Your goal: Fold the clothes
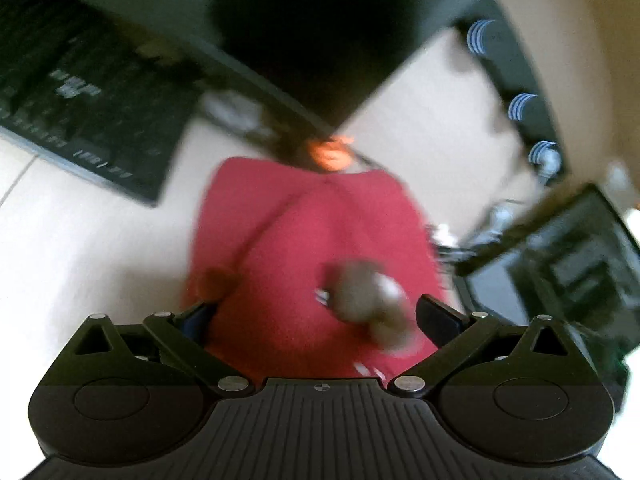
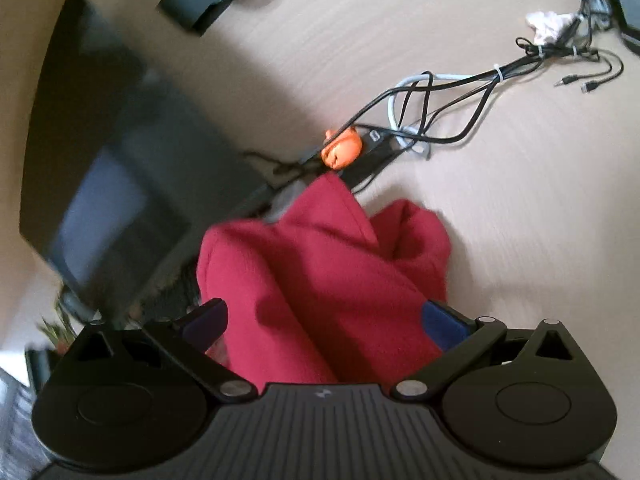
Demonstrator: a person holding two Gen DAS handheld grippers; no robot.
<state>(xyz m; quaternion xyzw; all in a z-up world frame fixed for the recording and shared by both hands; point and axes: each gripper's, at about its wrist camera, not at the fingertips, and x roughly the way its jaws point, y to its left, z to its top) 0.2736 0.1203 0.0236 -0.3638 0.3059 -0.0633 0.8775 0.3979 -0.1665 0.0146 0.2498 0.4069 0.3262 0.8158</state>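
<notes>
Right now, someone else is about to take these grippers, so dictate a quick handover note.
Left gripper: open, over the red garment; nothing gripped.
Right gripper: open, with bunched red cloth lying between its fingers.
The garment lies crumpled on the light table, its far end by the orange toy and cables.
Done: no neat fold visible.
Left: flatten it, then fold.

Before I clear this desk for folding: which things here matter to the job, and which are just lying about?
For the job:
red garment
left claw, open
right claw, open

Lying about:
keyboard
cable bundle
orange figurine
crumpled tissue
</notes>
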